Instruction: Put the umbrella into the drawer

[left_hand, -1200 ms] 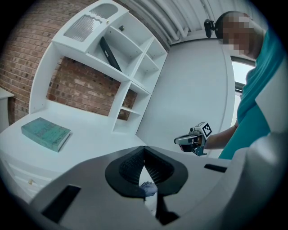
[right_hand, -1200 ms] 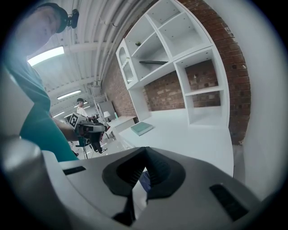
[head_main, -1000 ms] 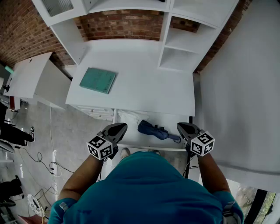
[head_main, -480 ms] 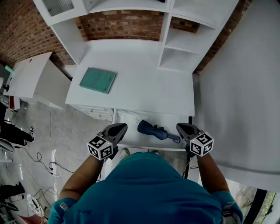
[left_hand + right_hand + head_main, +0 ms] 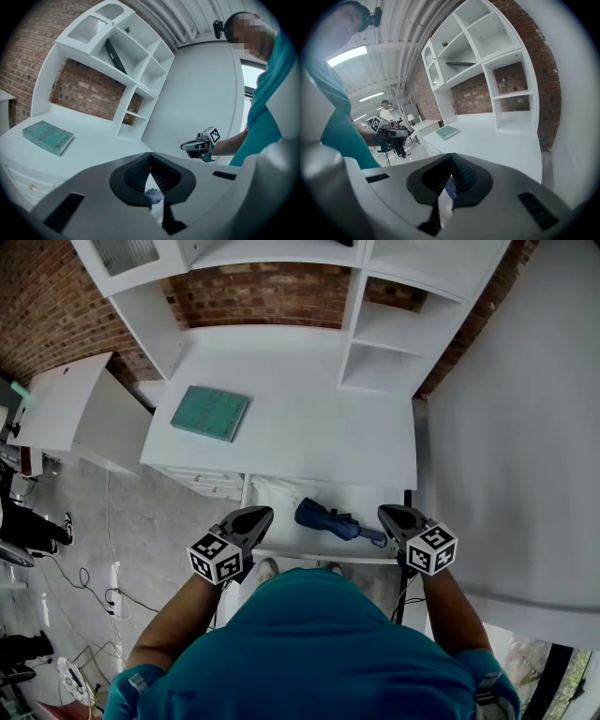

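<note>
A folded dark blue umbrella [image 5: 328, 519] lies in the open white drawer [image 5: 277, 493] under the desk's front edge. My left gripper [image 5: 258, 514] hovers at the drawer's front left corner, its jaws shut on nothing. At the front right corner my right gripper [image 5: 389, 512] is also shut and empty, just right of the umbrella's handle end. In the left gripper view, a sliver of the umbrella [image 5: 153, 194] shows below the closed jaws, and the right gripper [image 5: 187, 146] is seen beyond. The right gripper view shows the umbrella [image 5: 450, 187] behind its closed jaws.
A teal book [image 5: 210, 412] lies on the white desk top [image 5: 309, 427]. A white shelf unit [image 5: 394, 343] stands at the back right against a brick wall. A low white cabinet [image 5: 66, 399] is at the left, with cables on the floor below it.
</note>
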A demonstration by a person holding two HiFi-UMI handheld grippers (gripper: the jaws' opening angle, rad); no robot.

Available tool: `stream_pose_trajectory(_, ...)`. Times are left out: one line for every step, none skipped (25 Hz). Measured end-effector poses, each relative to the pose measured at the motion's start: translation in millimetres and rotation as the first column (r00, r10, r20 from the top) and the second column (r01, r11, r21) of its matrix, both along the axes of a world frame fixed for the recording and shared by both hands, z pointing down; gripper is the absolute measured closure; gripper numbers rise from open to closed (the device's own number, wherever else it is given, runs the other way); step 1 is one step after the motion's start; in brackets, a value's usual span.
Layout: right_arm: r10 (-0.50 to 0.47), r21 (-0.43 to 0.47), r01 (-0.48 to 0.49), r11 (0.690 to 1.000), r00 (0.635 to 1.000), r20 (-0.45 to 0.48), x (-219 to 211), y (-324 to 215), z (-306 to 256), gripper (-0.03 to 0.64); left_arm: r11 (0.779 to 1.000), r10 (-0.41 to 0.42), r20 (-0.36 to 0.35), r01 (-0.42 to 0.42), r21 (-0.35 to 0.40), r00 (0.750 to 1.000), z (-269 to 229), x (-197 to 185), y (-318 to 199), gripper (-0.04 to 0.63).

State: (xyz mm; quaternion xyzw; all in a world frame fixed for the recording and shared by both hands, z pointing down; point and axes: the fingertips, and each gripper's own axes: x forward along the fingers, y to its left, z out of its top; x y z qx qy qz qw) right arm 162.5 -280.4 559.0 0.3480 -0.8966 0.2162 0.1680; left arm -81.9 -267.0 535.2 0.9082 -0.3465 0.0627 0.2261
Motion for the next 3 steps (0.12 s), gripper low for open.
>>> stream_pose_trajectory(0.0, 0.0, 0.0, 1.0, 1.0, 0.0, -0.3, -0.4, 0.0, 0.597, 1.0, 0.0, 0.001, 0.0, 0.0, 1.0, 0.2, -0.3, -0.1, 0.586)
stream_pose_trajectory(0.0, 0.0, 0.0, 1.0, 1.0, -0.001, -0.6, -0.9, 0.1, 0.597, 1.0, 0.001, 0.001, -0.001, -0.001, 1.0, 0.4, -0.6, -0.3, 0.586)
stream_pose_trajectory(0.0, 0.0, 0.0, 1.0, 1.0, -0.001, -0.9, -1.3, 0.2, 0.597, 1.0, 0.001, 0.001, -0.001, -0.001, 1.0, 0.6, -1.0, -0.4, 0.586)
